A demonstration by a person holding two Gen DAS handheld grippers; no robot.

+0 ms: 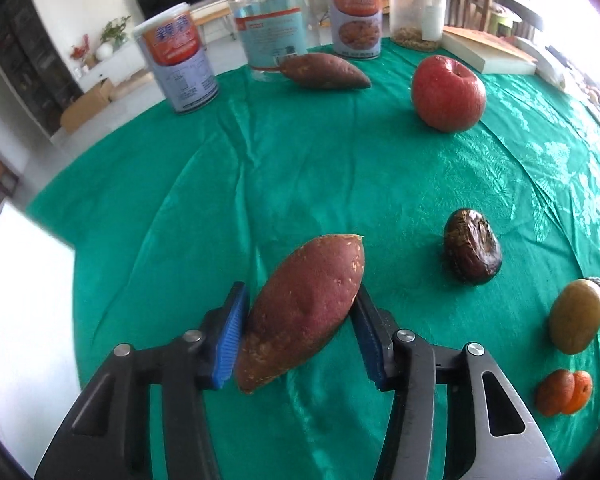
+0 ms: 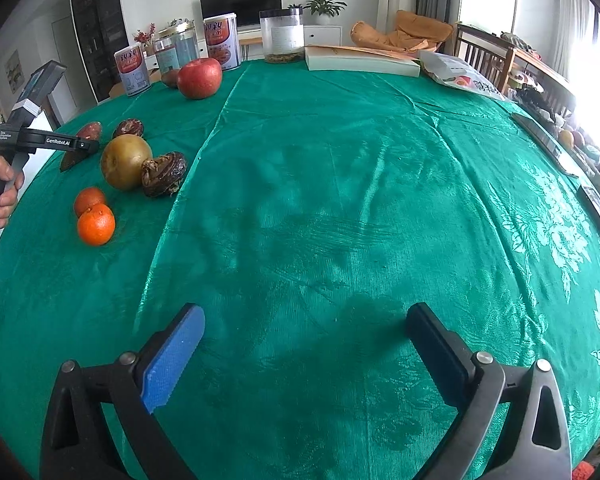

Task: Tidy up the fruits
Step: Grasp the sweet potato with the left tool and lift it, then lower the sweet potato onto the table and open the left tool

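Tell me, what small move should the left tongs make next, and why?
Probably lift a little. The left tongs have both pads against the sweet potato, which seems to lie on the green cloth; the other fruits, such as the apple, sit apart.

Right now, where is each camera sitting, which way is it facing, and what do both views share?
Left wrist: on the left gripper, looking down its fingers at the sweet potato clamped between them, cans behind.
Right wrist: on the right gripper, open over bare green cloth; the hand holding the left gripper shows at far left.
Shared: apple, oranges, cans.
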